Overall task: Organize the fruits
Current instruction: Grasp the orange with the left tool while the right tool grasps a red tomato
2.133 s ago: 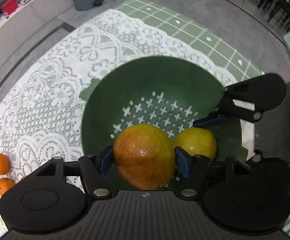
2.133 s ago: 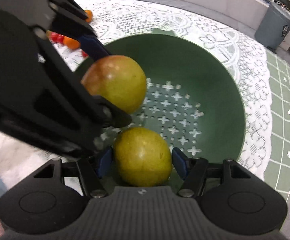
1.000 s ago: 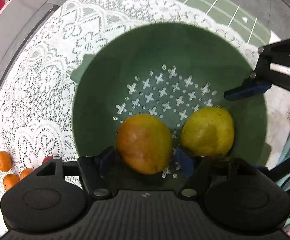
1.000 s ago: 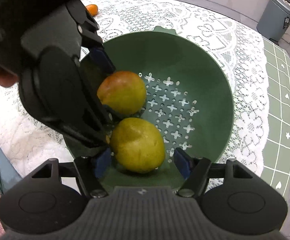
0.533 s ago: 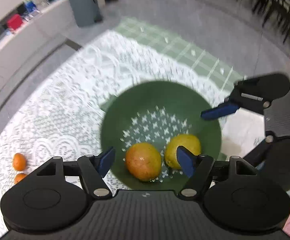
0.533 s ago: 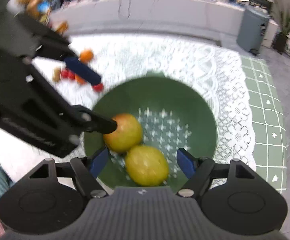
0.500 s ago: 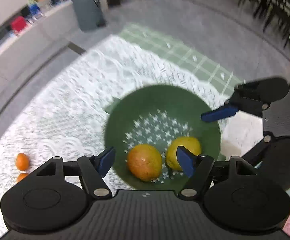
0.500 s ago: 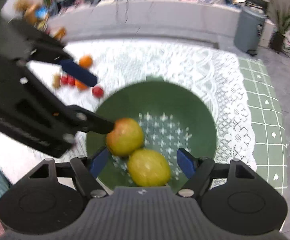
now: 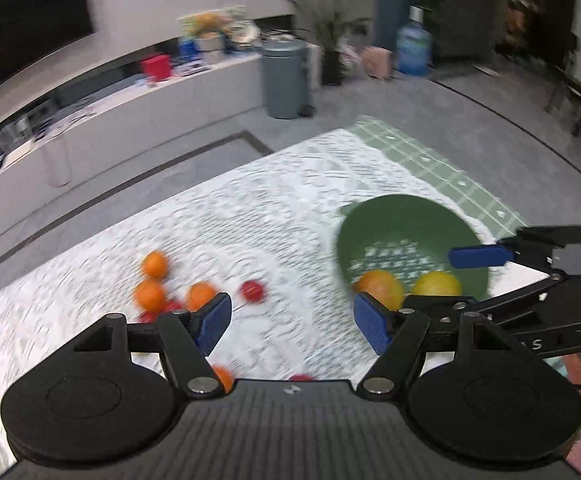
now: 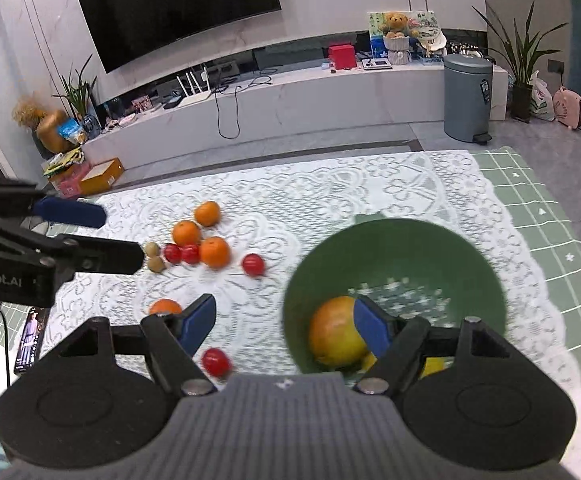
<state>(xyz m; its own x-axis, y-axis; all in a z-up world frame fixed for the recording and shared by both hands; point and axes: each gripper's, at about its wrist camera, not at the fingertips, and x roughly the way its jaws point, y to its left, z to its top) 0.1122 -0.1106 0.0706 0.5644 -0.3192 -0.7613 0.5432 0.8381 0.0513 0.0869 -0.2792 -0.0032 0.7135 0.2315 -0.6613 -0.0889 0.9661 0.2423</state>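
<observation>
Between picks: both the left gripper and right gripper were wide, holding nothing. Two large fruits sat inside the green colander. Oranges and small red fruits lay left of colander; likely next grab, needing narrower closure.

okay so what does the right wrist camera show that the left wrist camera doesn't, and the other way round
Only the right wrist view shows the two small brown fruits, the phone at the table edge and the wall TV. Only the left wrist view shows the whole yellow fruit and the right hand-held gripper, open. Both show the green colander, the reddish fruit inside it, and loose oranges on the lace cloth.
</observation>
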